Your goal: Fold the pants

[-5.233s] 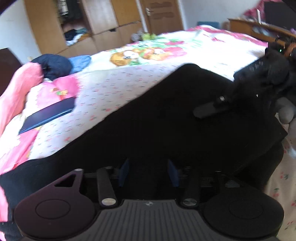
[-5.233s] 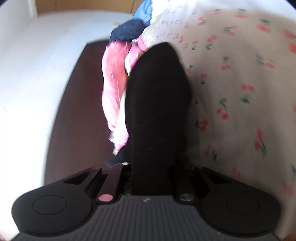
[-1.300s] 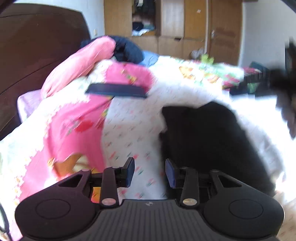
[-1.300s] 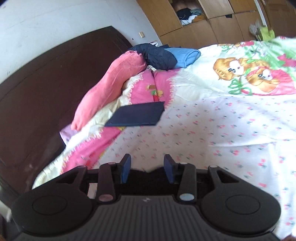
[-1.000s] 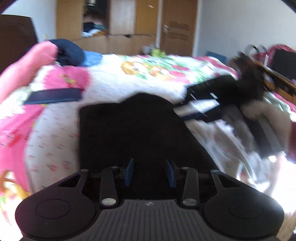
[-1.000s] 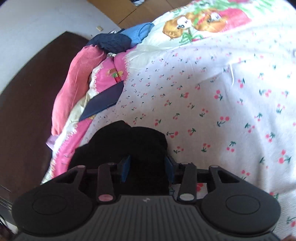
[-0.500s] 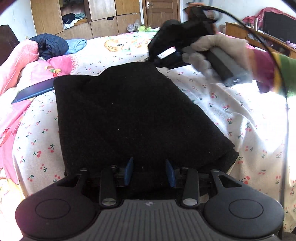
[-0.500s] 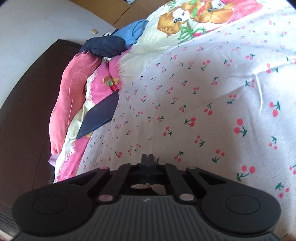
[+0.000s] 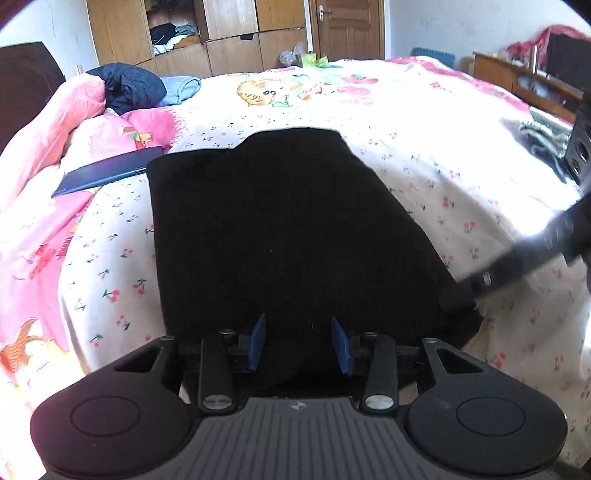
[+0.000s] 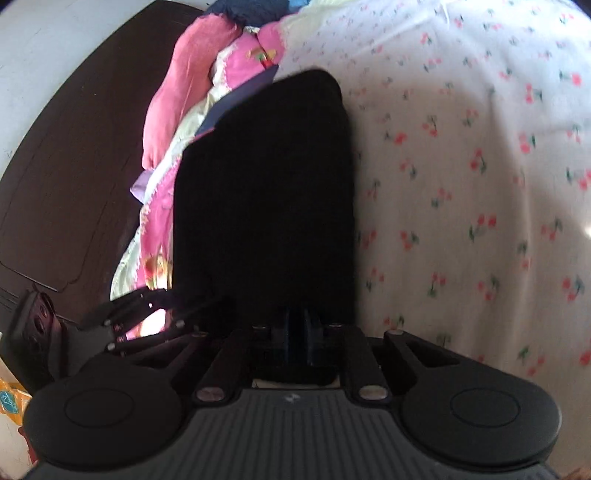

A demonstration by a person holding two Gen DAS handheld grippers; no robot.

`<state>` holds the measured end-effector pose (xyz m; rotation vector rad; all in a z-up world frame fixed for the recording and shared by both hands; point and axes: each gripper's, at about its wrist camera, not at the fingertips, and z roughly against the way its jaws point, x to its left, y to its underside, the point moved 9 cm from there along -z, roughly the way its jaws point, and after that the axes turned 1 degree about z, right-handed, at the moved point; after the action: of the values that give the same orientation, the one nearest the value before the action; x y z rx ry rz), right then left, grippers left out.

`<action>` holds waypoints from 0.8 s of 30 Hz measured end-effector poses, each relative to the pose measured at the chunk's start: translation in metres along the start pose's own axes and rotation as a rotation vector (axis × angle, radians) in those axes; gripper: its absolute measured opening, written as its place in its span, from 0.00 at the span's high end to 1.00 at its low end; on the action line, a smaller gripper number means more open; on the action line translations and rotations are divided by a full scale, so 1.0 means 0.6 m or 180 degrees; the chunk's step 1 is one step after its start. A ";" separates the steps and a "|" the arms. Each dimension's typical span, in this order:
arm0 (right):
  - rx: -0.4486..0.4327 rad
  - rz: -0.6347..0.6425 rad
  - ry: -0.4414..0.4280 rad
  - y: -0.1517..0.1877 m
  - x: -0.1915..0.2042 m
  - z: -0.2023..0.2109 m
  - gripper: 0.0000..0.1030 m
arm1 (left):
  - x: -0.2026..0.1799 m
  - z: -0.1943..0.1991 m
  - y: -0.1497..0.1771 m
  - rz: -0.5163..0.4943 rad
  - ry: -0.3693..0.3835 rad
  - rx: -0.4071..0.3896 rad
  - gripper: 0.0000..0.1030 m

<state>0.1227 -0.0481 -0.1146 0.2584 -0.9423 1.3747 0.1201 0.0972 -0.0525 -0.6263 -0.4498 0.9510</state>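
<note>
Black fabric at right gripper: the right gripper (image 10: 297,341) has its blue pads drawn almost together; the near edge of the black pants (image 10: 266,206) sits at the pads, and it appears pinched between them. The jaws have just been closing.
Right gripper pose: pitched downward toward the bed, pointing along the length of the folded cloth. In the left wrist view it enters blurred from the right edge, its tip (image 9: 480,284) at the near right corner of the pants (image 9: 280,229).
Left gripper state: the left gripper (image 9: 299,343) has its blue pads standing apart, one at each side of the near hem. The cloth lies between them; no pad is seen pressing on it.
Left gripper pose: tilted downward over the near edge of the bed. In the right wrist view its linkage (image 10: 140,317) comes in from the lower left, at the near left corner of the pants.
Pants position: folded into a dark slab, flat on the cherry-print bedsheet (image 9: 443,155), running from both grippers away toward the middle of the bed.
Beyond the pants, left: a dark blue flat item (image 9: 107,173) on the pink quilt (image 9: 40,206), just beside the far left corner of the pants.
Far left: a dark wooden headboard (image 10: 66,177).
Background: a wooden wardrobe (image 9: 207,33) behind the bed.
</note>
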 end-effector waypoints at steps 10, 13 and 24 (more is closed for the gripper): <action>-0.0302 0.0447 0.0072 -0.046 0.053 0.004 0.80 | 0.001 0.019 -0.002 0.0370 -0.0037 -0.0122 0.47; -0.0023 0.0351 0.0246 -0.012 0.038 -0.026 0.80 | -0.009 0.011 0.027 0.0386 -0.0078 0.0047 0.47; -0.0021 0.0499 0.0377 0.014 0.055 -0.017 0.73 | -0.016 0.023 0.050 0.0465 -0.0213 0.0169 0.47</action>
<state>0.1161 -0.0157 -0.1009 0.0982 -0.8826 1.5132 0.0885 0.1062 -0.0630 -0.5862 -0.4411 1.1220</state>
